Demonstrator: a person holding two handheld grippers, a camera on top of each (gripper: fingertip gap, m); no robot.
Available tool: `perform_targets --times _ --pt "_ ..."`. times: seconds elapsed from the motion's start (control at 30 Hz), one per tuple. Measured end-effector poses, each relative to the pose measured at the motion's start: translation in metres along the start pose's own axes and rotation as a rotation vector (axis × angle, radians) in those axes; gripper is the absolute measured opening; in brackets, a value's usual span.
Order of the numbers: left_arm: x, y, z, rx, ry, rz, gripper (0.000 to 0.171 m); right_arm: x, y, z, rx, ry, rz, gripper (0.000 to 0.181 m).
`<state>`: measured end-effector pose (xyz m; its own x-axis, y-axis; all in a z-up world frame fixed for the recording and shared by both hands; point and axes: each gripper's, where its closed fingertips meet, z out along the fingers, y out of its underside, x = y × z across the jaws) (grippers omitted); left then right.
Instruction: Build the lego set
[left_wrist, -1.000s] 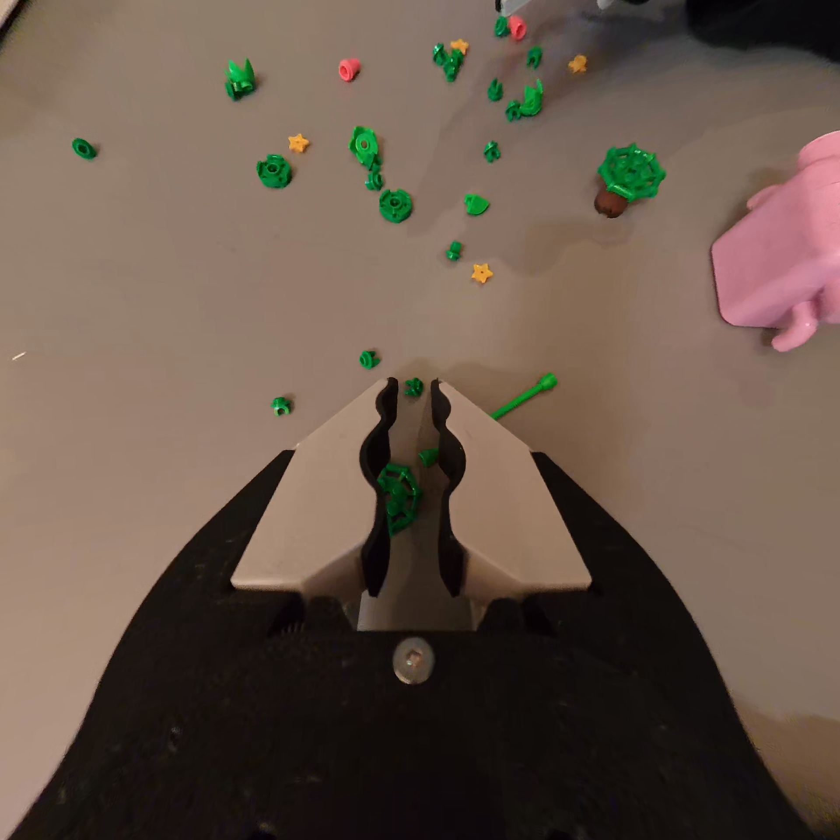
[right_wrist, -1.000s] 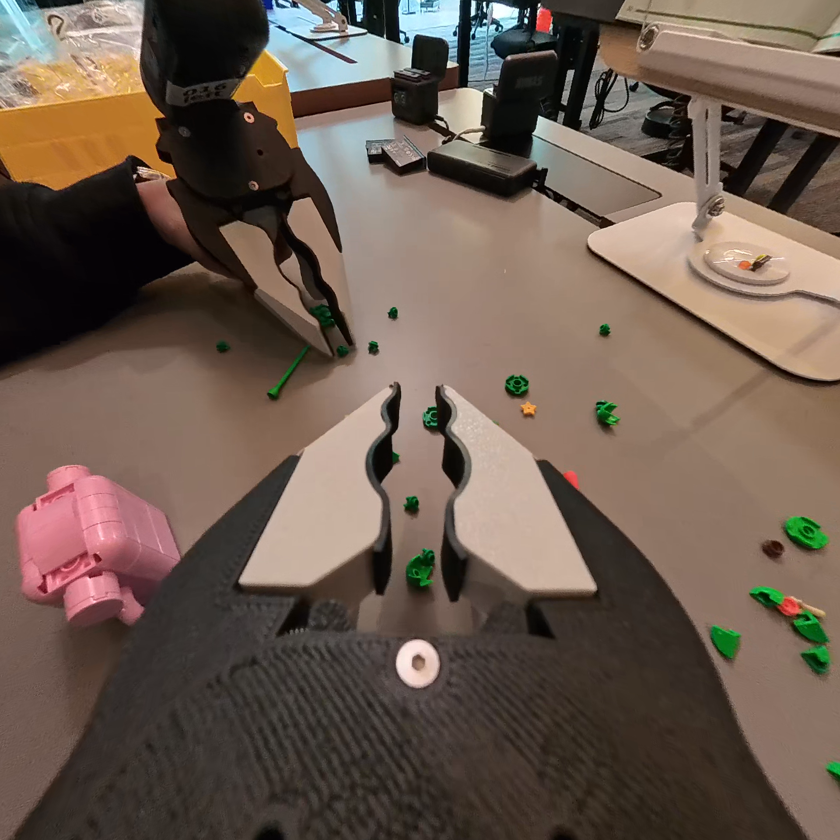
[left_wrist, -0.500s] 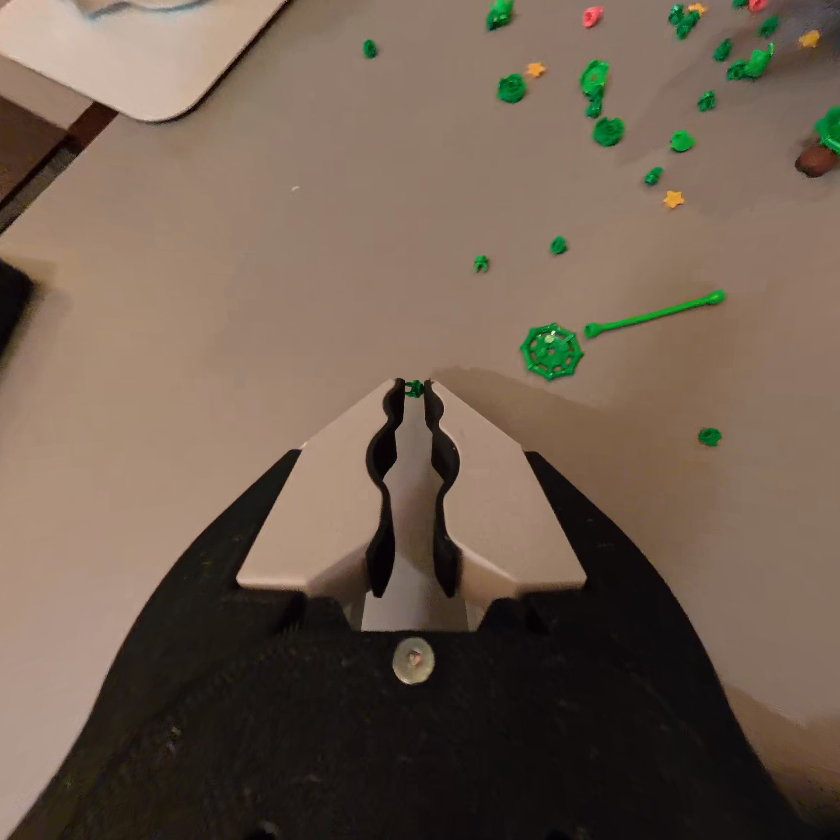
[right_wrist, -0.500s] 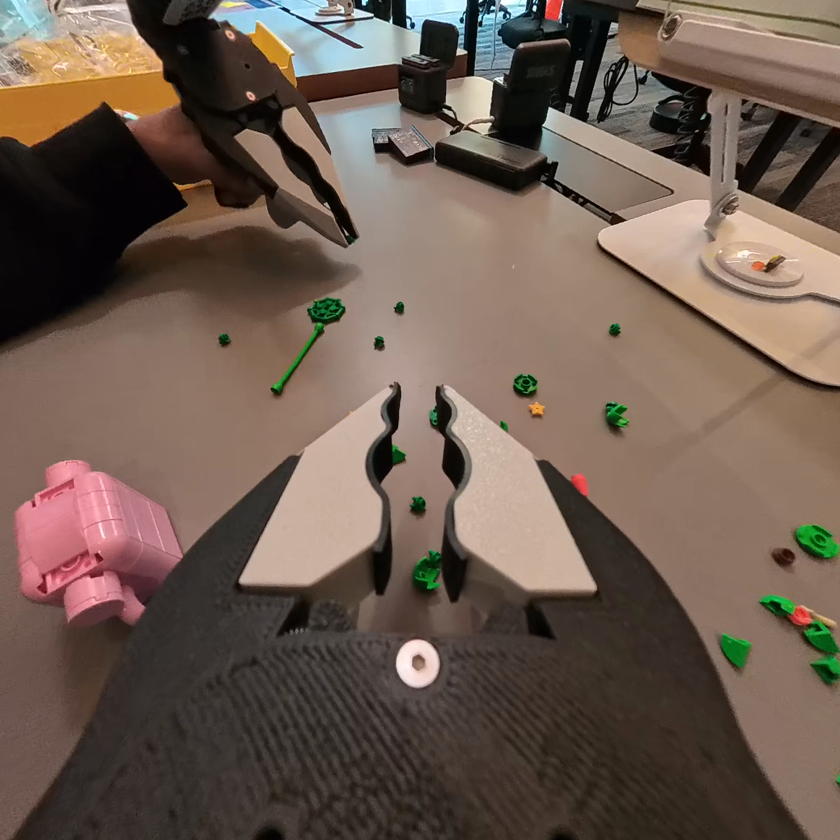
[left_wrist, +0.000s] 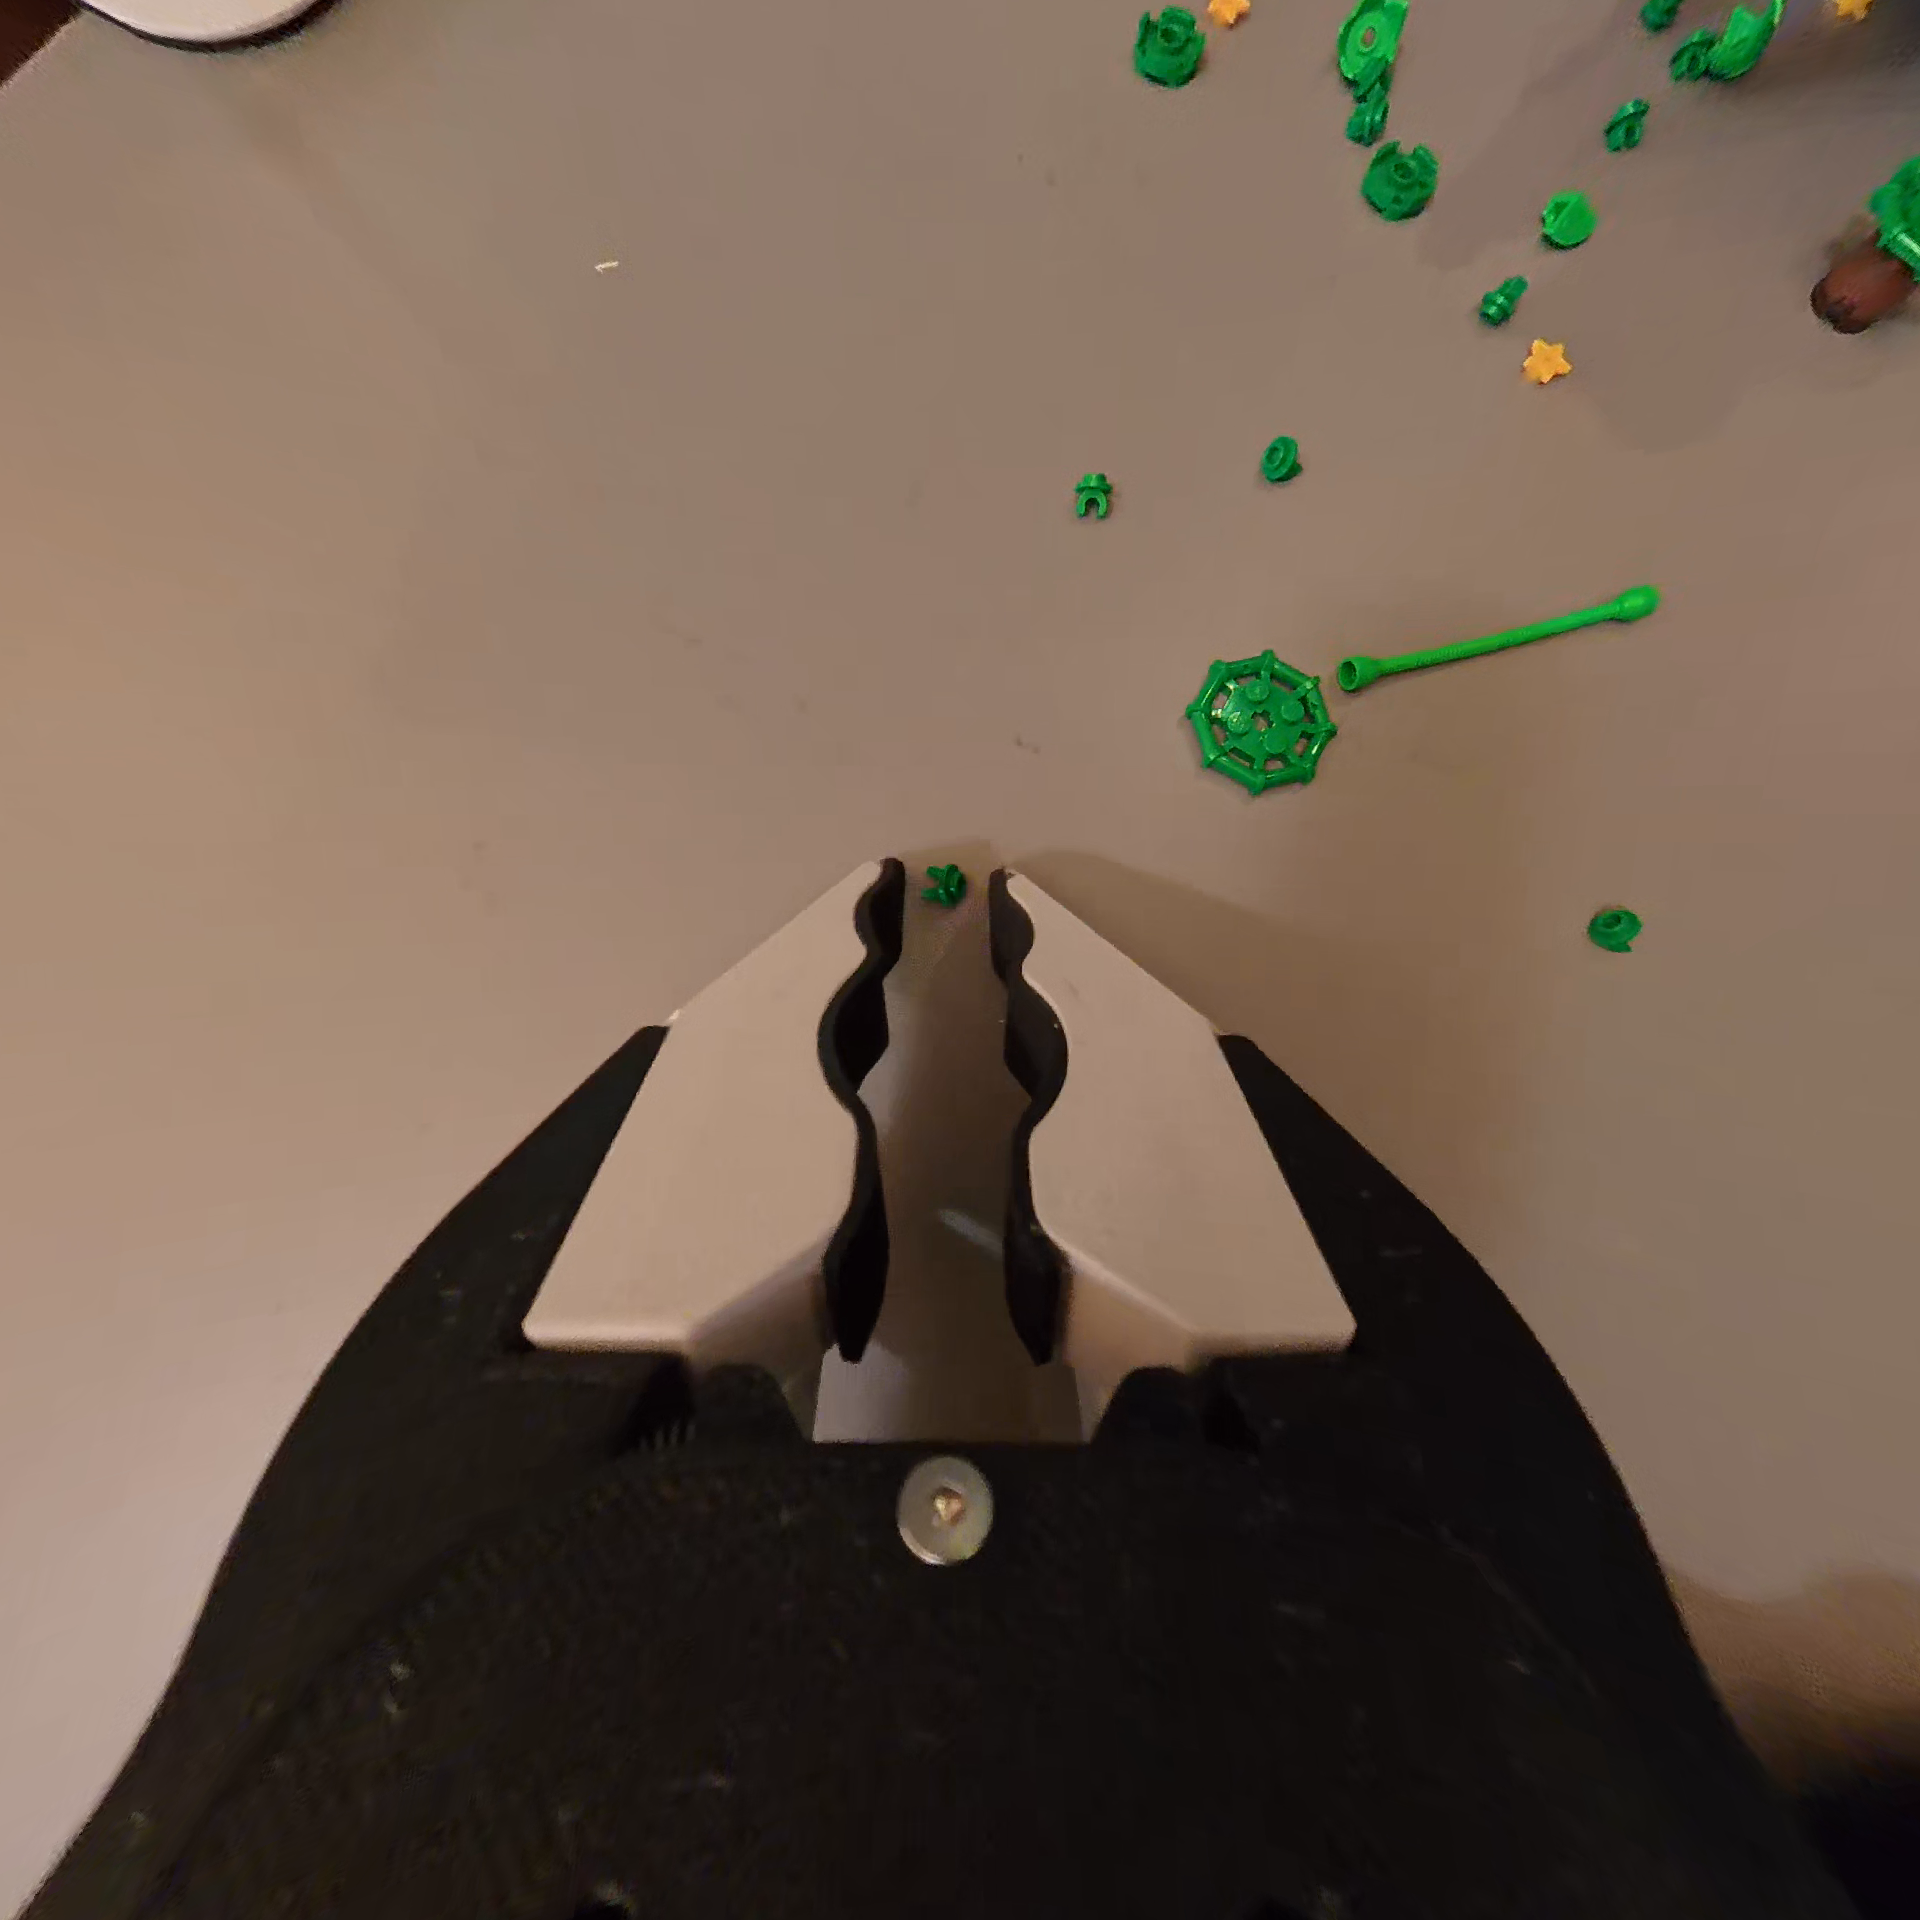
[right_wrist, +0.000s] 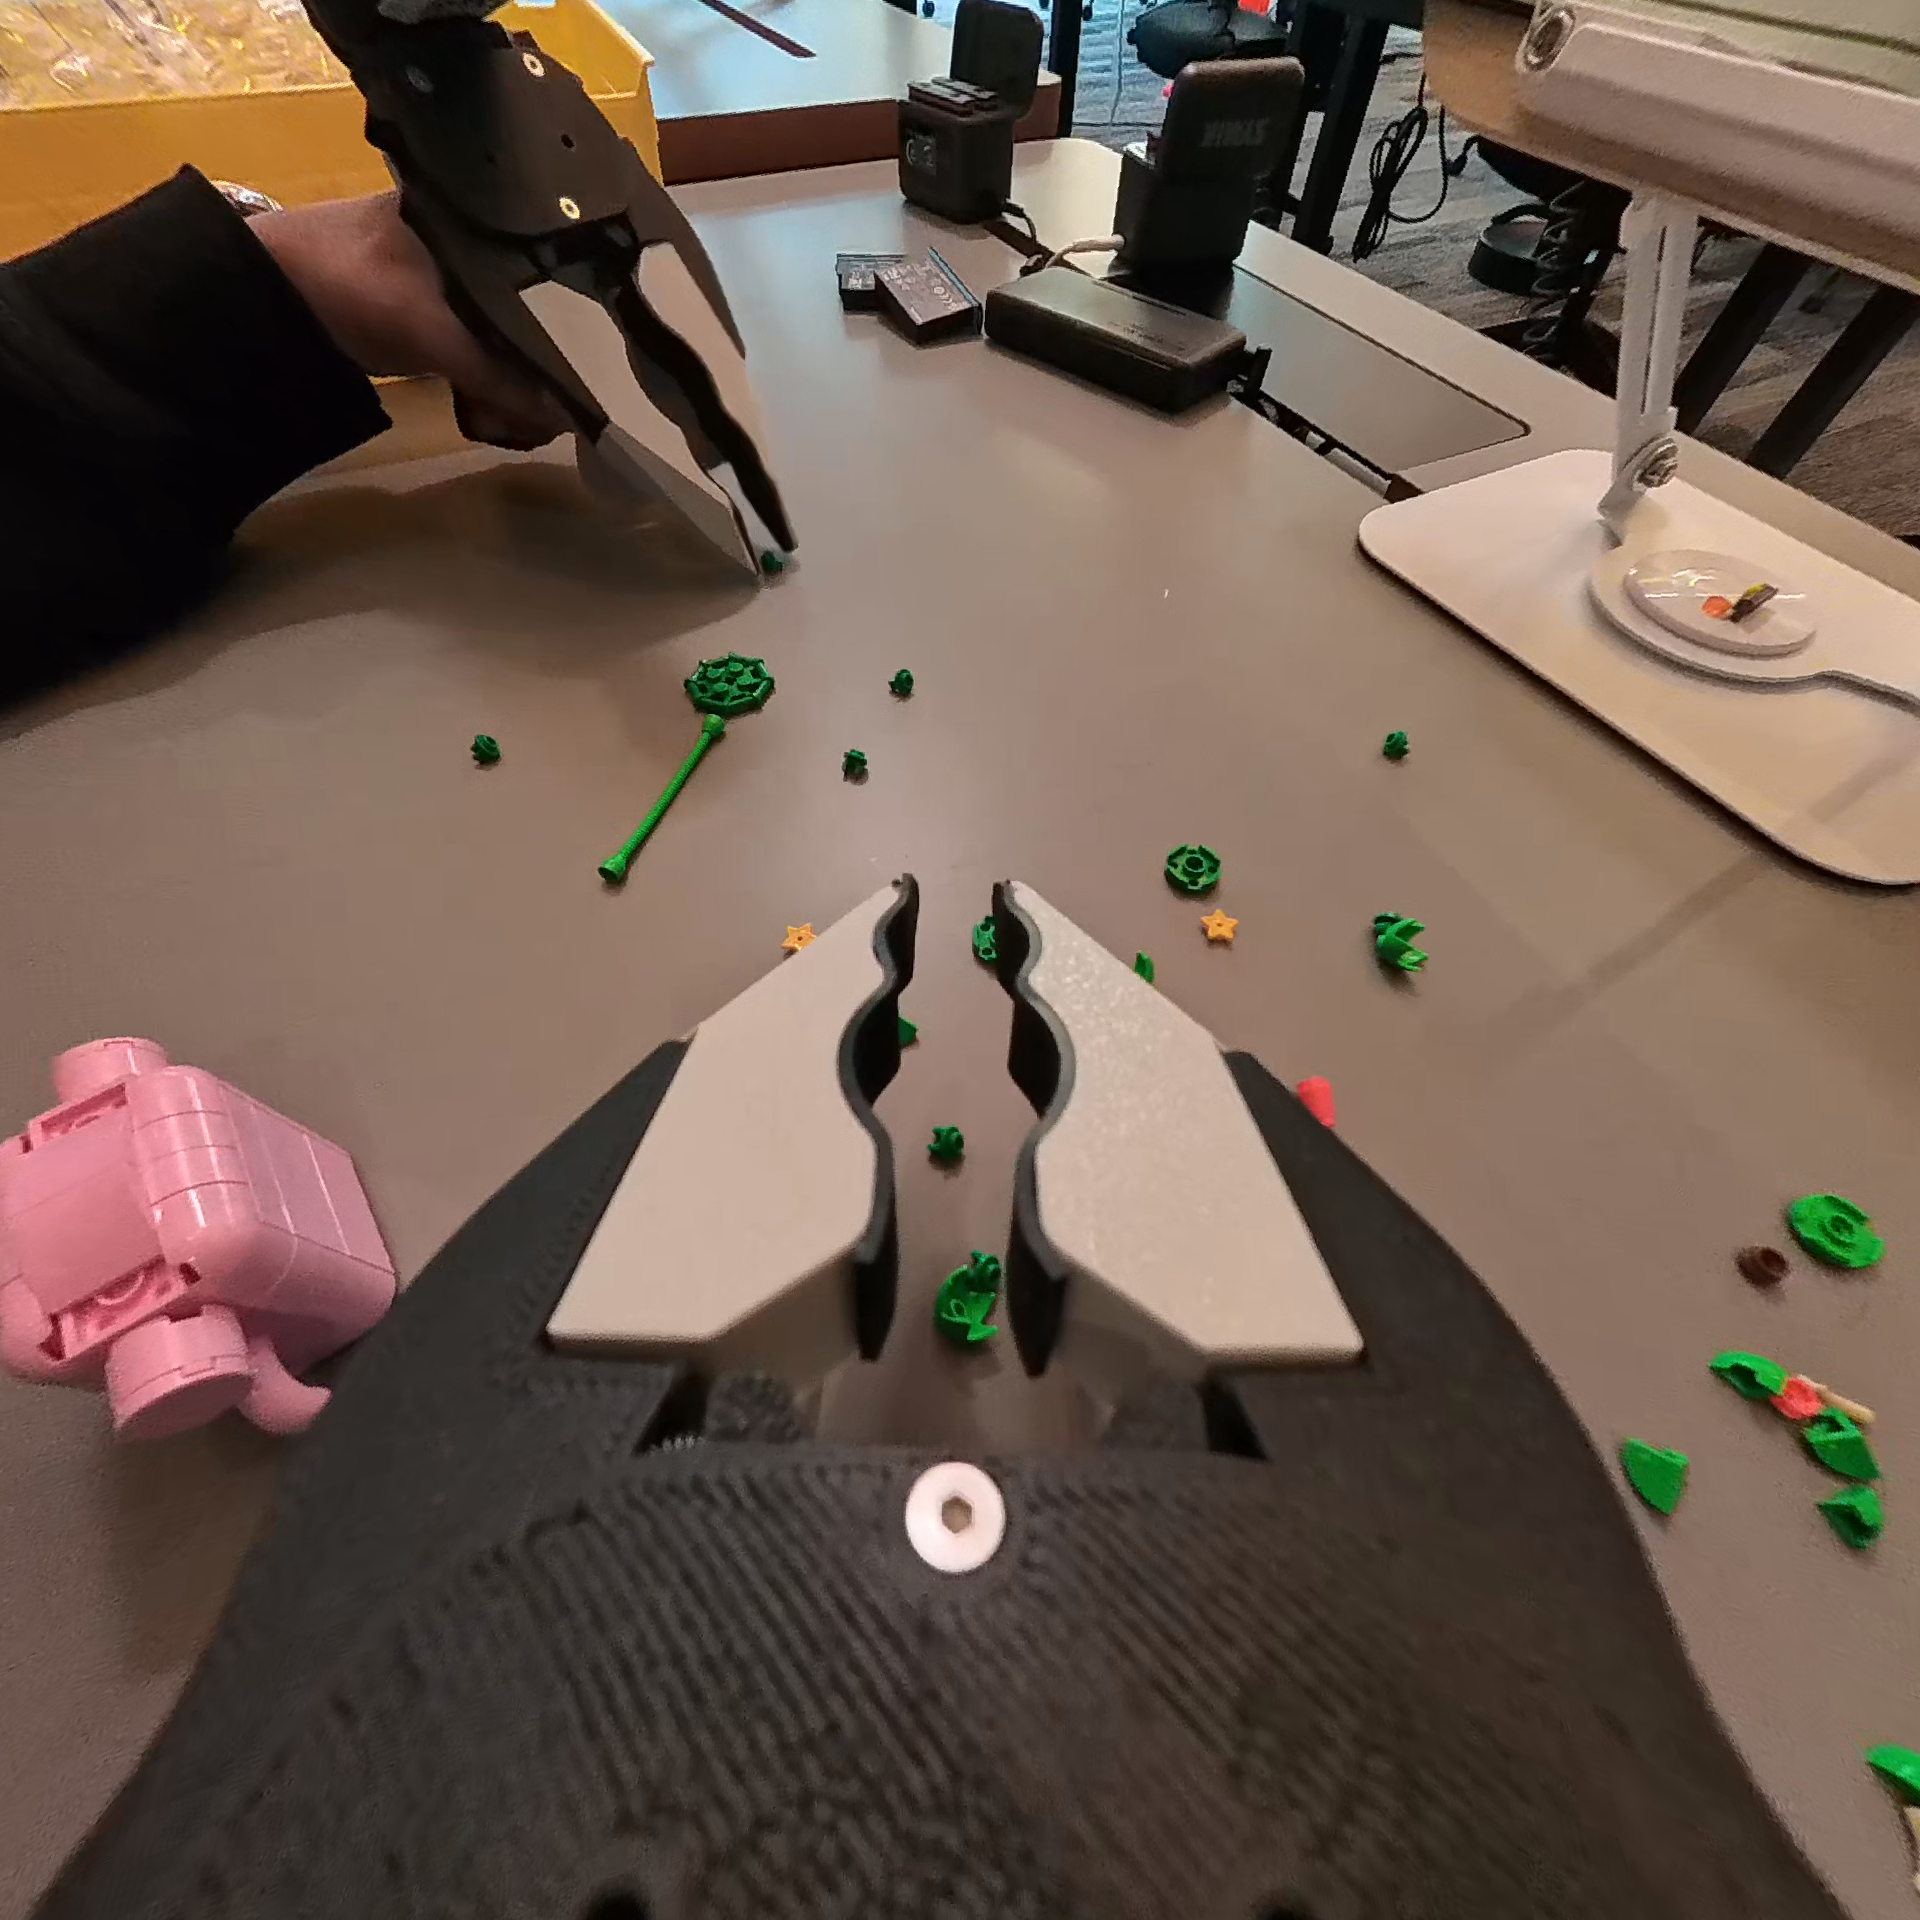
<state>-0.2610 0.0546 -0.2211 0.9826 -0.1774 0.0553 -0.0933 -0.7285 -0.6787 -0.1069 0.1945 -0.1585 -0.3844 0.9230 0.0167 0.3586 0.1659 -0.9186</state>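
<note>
Left gripper (left_wrist: 943, 878): jaws slightly apart, tips low at the grey table (left_wrist: 436, 540), a tiny green clip piece (left_wrist: 943, 885) loose between them; best closed slowly and squarely so it does not squirt out. Right gripper (right_wrist: 954, 883): jaws apart, empty, hovering over scattered green parts. Nearby: green web disc (left_wrist: 1259, 723), green stem (left_wrist: 1496, 639), pink block assembly (right_wrist: 171, 1231).
</note>
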Motion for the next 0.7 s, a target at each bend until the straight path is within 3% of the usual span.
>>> perform_targets --times 0.23,0.33,0.5,0.7 --pt "0.002 -0.037 -0.012 0.193 -0.016 -0.007 0.022 -0.006 -0.003 0.001 -0.003 -0.001 -0.030 0.013" --pt "0.008 -0.058 0.000 0.266 -0.030 -0.013 0.025 -0.008 -0.004 0.001 -0.015 0.019 -0.072 0.013" --pt "0.031 -0.061 0.042 0.139 -0.053 0.031 0.028 -0.005 -0.001 0.002 -0.038 0.060 -0.126 0.011" --pt "0.029 -0.061 0.057 0.065 -0.151 0.072 0.017 -0.003 0.001 0.003 -0.036 0.065 -0.112 0.011"
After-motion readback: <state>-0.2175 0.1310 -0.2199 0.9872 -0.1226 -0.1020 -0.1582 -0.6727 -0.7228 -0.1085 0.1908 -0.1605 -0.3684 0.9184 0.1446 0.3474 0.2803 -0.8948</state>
